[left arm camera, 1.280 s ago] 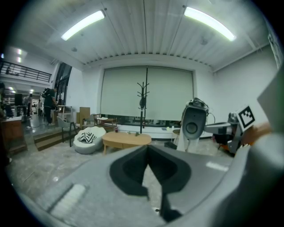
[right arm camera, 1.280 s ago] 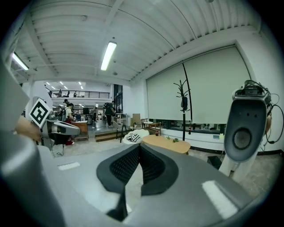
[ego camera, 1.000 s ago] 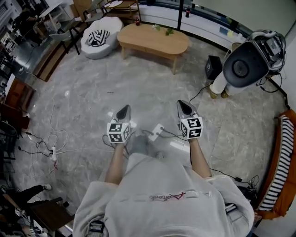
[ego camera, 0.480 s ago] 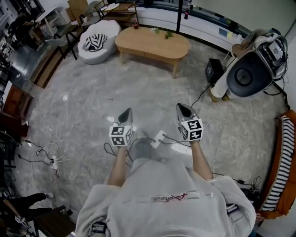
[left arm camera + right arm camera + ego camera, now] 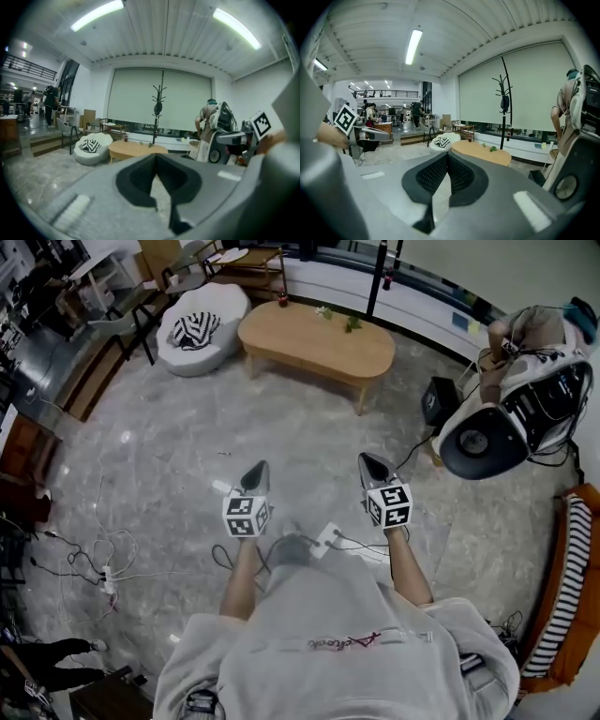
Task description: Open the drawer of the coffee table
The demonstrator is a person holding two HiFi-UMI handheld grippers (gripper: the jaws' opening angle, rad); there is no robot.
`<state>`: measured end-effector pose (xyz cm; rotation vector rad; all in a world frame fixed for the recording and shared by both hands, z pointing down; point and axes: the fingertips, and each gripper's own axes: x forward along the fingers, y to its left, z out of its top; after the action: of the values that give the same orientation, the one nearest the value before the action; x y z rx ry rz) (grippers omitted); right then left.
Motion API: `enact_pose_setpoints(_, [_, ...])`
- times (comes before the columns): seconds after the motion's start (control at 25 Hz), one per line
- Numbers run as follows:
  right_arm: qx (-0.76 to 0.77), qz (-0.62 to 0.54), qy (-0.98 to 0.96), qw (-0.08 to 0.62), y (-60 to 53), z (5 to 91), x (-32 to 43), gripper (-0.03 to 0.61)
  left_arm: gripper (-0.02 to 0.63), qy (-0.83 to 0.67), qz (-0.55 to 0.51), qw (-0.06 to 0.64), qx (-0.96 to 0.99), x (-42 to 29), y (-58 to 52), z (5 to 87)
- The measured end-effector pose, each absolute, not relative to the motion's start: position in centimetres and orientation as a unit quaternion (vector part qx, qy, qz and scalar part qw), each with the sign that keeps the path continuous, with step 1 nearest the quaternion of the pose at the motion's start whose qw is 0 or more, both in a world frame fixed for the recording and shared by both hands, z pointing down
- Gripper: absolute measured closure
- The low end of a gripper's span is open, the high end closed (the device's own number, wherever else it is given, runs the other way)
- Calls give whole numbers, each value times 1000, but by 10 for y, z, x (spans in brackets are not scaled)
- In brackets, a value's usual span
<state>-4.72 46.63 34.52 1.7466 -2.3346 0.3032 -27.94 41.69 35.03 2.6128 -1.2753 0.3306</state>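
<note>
The oval wooden coffee table (image 5: pixel 315 343) stands far ahead across the grey floor, with small plants on top; it also shows as the coffee table (image 5: pixel 133 149) and the coffee table (image 5: pixel 482 153) in the two gripper views. Its drawer front is too small to make out. My left gripper (image 5: pixel 257 468) and right gripper (image 5: pixel 366 460) are held side by side in front of me, both shut and empty, pointing toward the table from well short of it.
A white beanbag (image 5: pixel 201 321) with a striped cushion sits left of the table. Cables and a power strip (image 5: pixel 323 538) lie on the floor near my feet. A person with a large round machine (image 5: pixel 487 439) is at the right. An orange sofa (image 5: pixel 562 596) lines the right edge.
The whole view has shifted: I have moved forward over the floor toward the table. Both grippers keep their pose and stay shut. The machine at the right has tilted.
</note>
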Motion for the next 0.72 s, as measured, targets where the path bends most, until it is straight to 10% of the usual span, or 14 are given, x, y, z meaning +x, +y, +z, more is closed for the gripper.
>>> enact_pose_setpoints(0.72, [609,91,-779,116,246,322,-122,574,614,-420,99,110,896,-360,192,334])
